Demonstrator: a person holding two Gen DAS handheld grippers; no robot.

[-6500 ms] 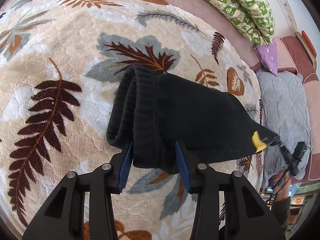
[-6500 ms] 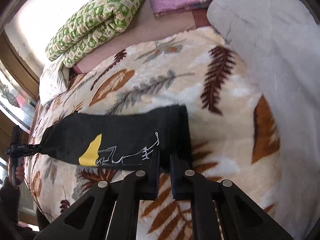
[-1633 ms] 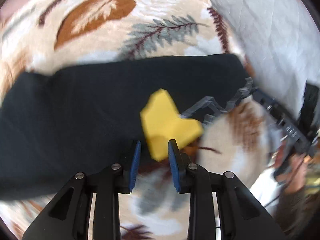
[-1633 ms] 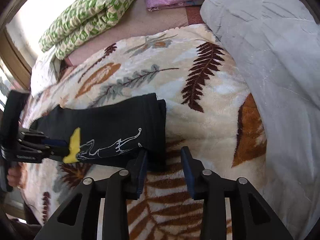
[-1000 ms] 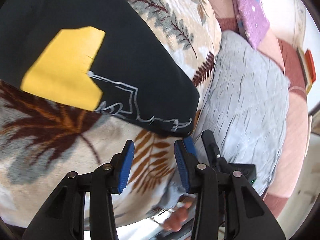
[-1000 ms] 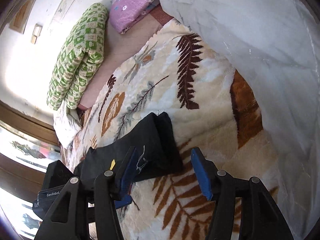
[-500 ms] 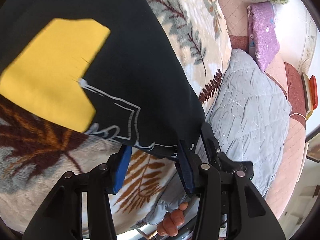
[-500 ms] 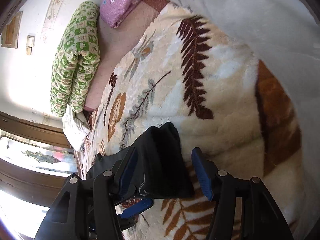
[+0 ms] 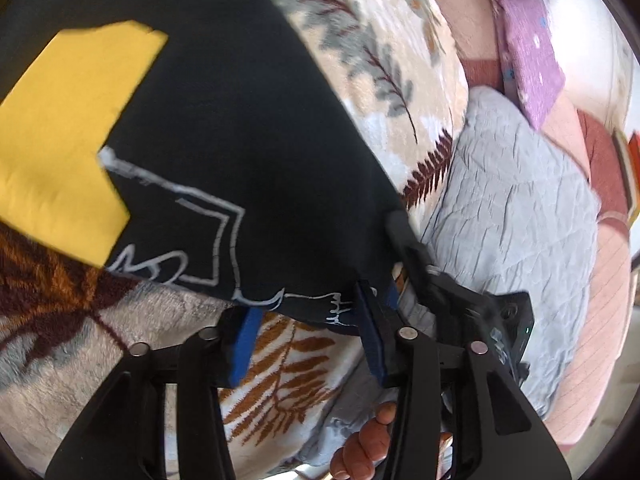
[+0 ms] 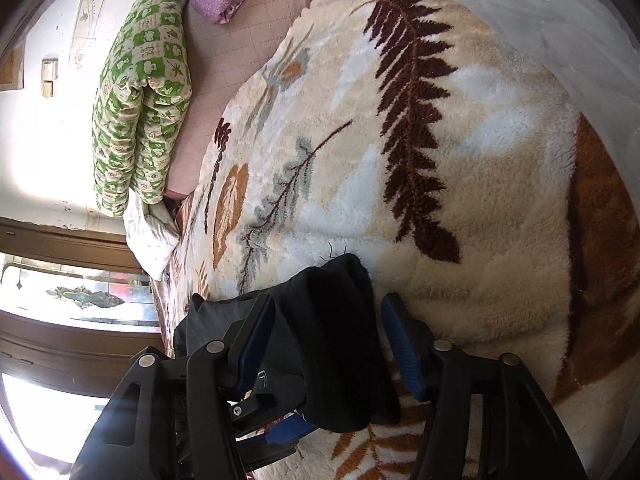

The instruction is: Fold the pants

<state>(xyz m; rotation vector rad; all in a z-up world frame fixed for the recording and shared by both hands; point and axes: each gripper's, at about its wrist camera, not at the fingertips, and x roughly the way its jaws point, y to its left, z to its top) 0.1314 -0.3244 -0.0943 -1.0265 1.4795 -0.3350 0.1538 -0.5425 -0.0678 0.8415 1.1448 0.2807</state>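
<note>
Pants [image 9: 248, 128] end sits between both closing, downward-tilted claws.

The right hand-held gripper [image 10: 328, 344], its blue-padded jaws closing, straddles the thick folded end of the black fabric pants [image 10: 332, 320] on a cream fleece blanket with brown fern leaves [image 10: 460, 184]; contact unclear

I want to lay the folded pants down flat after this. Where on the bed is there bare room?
The leaf-print blanket lies bare beyond the black pants, up to the pink sheet by the green quilt, and across to the grey cover. It is crowded at the pants' near end, where the left gripper and right gripper are both closing.
</note>
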